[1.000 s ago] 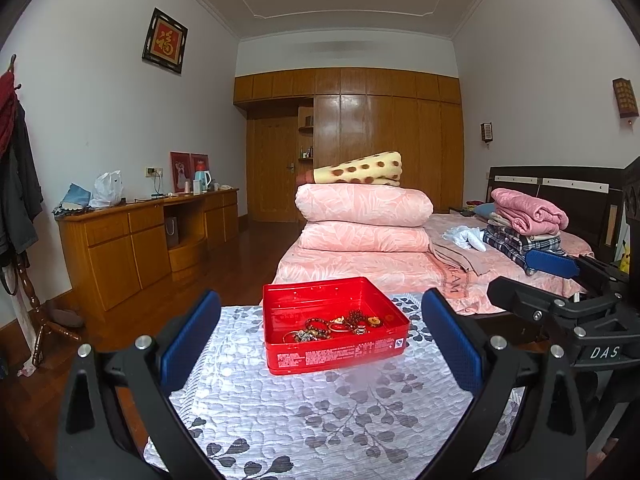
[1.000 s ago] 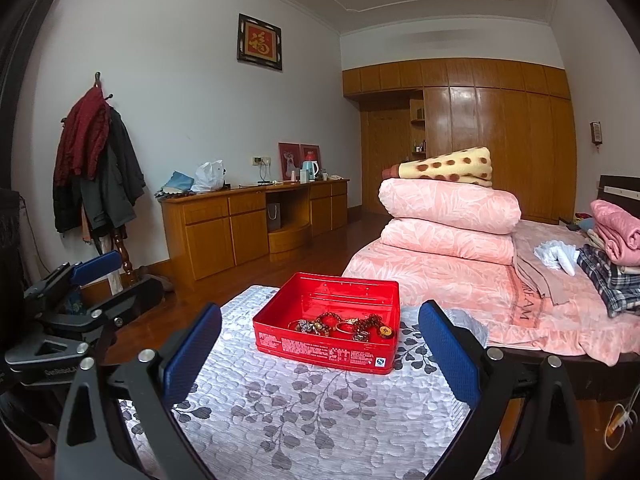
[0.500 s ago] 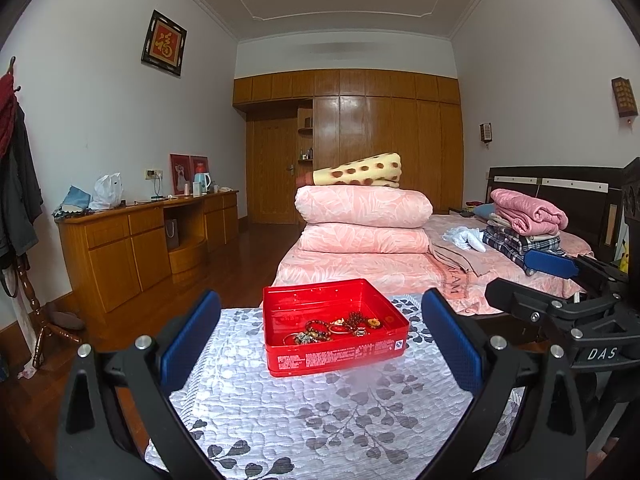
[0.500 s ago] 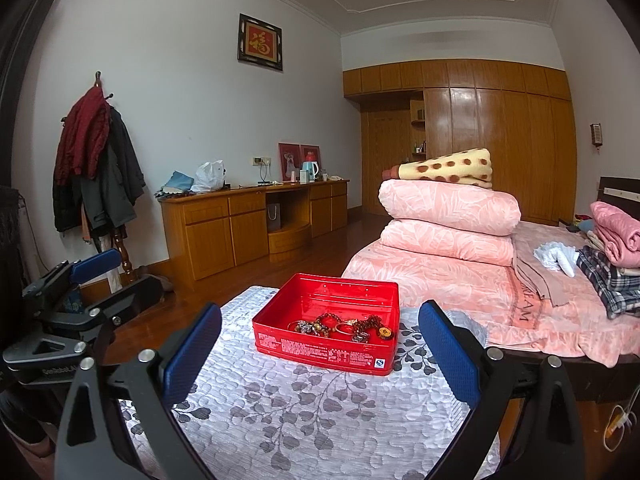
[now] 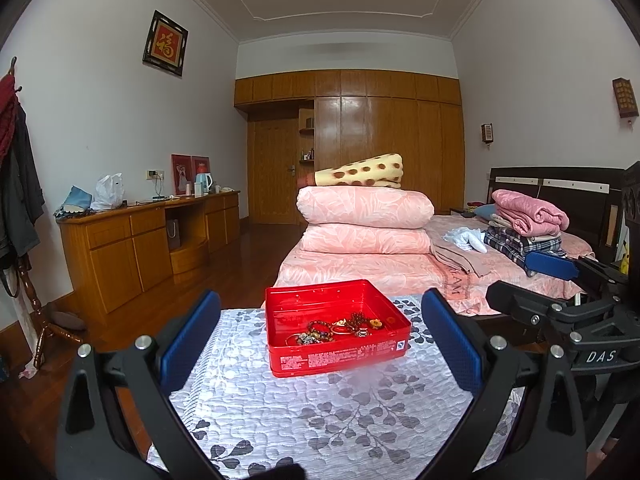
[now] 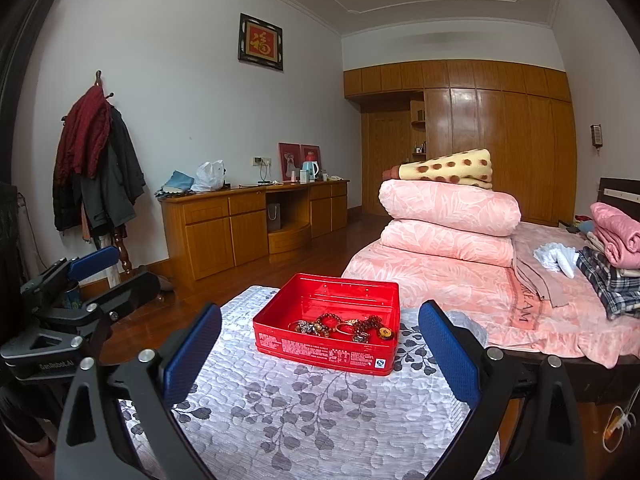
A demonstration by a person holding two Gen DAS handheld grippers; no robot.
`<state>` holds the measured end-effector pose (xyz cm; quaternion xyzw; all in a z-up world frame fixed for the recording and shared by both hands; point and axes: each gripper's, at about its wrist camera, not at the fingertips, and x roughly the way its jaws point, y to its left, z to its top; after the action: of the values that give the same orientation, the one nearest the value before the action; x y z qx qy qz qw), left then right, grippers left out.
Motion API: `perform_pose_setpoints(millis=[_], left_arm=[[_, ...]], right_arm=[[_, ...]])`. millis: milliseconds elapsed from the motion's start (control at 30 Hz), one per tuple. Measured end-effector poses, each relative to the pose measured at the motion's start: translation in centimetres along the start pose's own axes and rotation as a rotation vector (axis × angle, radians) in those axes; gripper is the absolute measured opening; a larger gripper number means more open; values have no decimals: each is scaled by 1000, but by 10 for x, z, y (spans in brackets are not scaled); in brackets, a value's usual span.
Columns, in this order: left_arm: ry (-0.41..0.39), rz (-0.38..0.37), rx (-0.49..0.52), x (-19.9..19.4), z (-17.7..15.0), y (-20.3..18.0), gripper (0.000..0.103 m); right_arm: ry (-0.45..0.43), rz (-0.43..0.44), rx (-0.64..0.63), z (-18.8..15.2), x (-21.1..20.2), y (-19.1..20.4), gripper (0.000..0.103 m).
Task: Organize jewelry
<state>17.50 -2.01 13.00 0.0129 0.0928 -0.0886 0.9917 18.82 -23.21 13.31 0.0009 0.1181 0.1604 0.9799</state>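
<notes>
A red tin box point(image 5: 336, 354) point(image 6: 316, 346) rests on a table covered with a white leaf-patterned cloth point(image 5: 320, 420) point(image 6: 312, 412). Inside lies a tangle of jewelry point(image 5: 340, 330) point(image 6: 340, 328): bead bracelets, rings and small charms. My left gripper point(image 5: 320, 344) is open, its blue pads wide apart, a short way in front of the box with nothing between them. My right gripper point(image 6: 320, 352) is likewise open and holds nothing. Each gripper shows at the edge of the other's view: the right one point(image 5: 560, 300) and the left one point(image 6: 72, 296).
Beyond the table stands a bed point(image 5: 400, 268) with folded pink quilts point(image 6: 448, 220) and stacked clothes point(image 5: 524, 224). A wooden cabinet point(image 6: 248, 224) lines the left wall, a coat rack point(image 6: 96, 168) stands near it, and dark wood floor point(image 5: 224, 264) lies between.
Both views have shifted only slightly; the grippers stay open and the box and jewelry have not moved.
</notes>
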Motion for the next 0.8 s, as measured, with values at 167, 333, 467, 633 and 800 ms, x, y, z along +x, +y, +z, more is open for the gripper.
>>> perform_pose_setpoints(millis=[167, 333, 467, 633, 800], left_arm=[[-3, 2, -10, -1, 1, 0, 97], [0, -3, -12, -1, 0, 1, 97], [1, 4, -6, 0, 0, 0, 97], [1, 3, 0, 0, 1, -3, 97], [6, 8, 3, 1, 0, -3, 97]], right_arm=[[0, -1, 0, 1, -1, 0, 97], [1, -1, -2, 1, -1, 1, 97], [3, -2, 0, 1, -1, 1, 97], [3, -1, -1, 0, 0, -1, 97], [5, -3, -1, 0, 0, -1, 97]])
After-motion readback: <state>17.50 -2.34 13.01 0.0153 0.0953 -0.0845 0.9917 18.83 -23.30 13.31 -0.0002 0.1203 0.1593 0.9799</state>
